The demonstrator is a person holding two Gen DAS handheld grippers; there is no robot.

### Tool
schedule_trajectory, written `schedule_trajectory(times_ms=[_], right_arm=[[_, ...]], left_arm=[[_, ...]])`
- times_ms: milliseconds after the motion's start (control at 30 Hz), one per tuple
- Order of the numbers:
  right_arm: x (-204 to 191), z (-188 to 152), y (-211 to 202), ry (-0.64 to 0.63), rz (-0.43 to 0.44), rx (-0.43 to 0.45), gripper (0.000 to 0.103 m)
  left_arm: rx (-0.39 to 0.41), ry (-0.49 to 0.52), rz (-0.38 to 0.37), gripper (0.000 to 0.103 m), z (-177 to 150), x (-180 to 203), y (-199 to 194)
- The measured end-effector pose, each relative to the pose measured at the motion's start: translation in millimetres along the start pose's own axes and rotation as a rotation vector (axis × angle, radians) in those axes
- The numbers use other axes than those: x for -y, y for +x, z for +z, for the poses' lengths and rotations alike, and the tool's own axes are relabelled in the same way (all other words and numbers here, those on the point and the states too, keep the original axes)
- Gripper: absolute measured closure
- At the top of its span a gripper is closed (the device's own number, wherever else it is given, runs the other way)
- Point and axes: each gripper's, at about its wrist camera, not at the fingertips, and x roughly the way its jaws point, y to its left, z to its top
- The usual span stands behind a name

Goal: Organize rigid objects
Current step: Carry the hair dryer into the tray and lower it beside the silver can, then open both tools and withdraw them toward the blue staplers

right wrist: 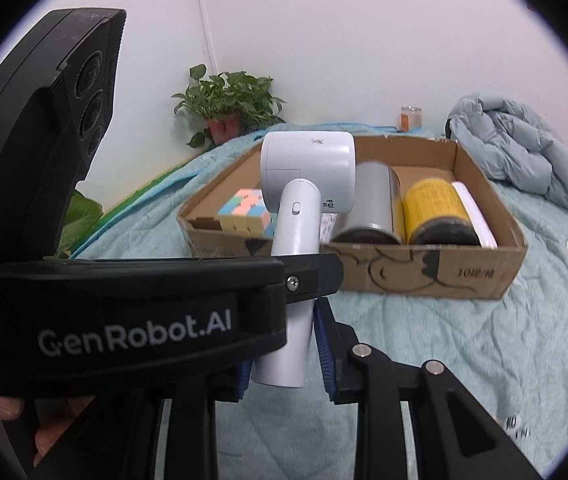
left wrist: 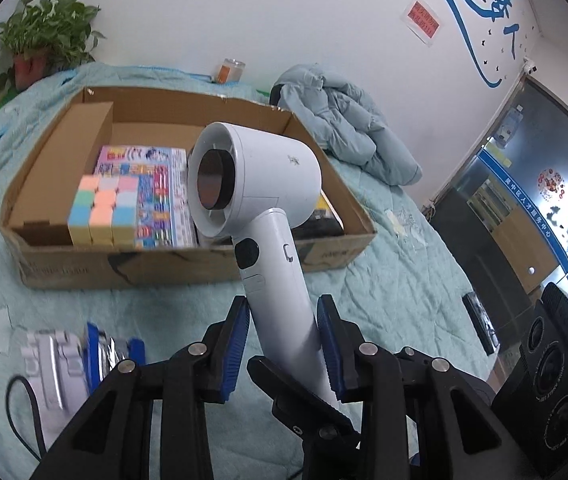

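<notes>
A white hair dryer (left wrist: 256,184) stands upright above the bed, in front of the cardboard box (left wrist: 188,264). Its handle runs down between the blue pads (left wrist: 330,344) of my left gripper (left wrist: 284,344), which is shut on it. In the right wrist view the lower end of the hair dryer (right wrist: 308,168) handle sits between the pads of my right gripper (right wrist: 284,360), also shut on it. The left gripper's black body (right wrist: 124,312) crosses in front and hides the right gripper's left pad. The box (right wrist: 424,276) holds a pastel cube (right wrist: 246,210), a grey can (right wrist: 372,204) and a yellow can (right wrist: 436,208).
A colourful printed pack (left wrist: 156,196) lies in the box beside the pastel cube (left wrist: 102,208). White and blue items (left wrist: 68,360) and a black cable (left wrist: 16,412) lie on the teal bedspread at lower left. A pale blue jacket (left wrist: 348,132), a potted plant (left wrist: 44,40) and a jar (left wrist: 230,70) sit behind the box.
</notes>
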Motion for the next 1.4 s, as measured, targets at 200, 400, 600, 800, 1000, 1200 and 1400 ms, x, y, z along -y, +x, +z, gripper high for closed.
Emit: schedule_trajectory(times_ms=[200, 400, 600, 800, 1000, 1200, 1400], right_arm=[[-1.7, 28.0, 16.7, -0.027, -0.004, 0.016, 0.077], [2.3, 57.3, 43.2, -0.017, -0.013, 0.021, 0.077], [7.8, 80.9, 77.3, 0.004, -0.025, 0.004, 0.076], [16.4, 88.4, 107.4, 0.039, -0.047, -0.056, 0.075], [29.7, 85.9, 128.4, 0.082, -0.054, -0.130, 0.075], [29.9, 85.4, 129.8, 0.087, -0.040, -0.133, 0.075], [26.0, 81.0, 110.7, 0.079, -0.034, -0.079, 0.073]], left_arm=[[0.028, 0.030, 0.014, 0.071, 37.0, -9.9, 3.3], [0.035, 0.024, 0.006, 0.071, 80.1, -33.9, 19.1], [-0.011, -0.007, -0.019, 0.071, 117.2, -68.2, 48.7], [-0.079, -0.043, -0.045, 0.071, 127.6, -92.7, 84.5], [-0.144, -0.091, -0.040, 0.072, 130.4, -110.1, 118.8], [-0.164, -0.096, -0.006, 0.070, 132.8, -110.3, 126.5], [-0.115, -0.062, 0.031, 0.052, 126.7, -106.1, 111.2]])
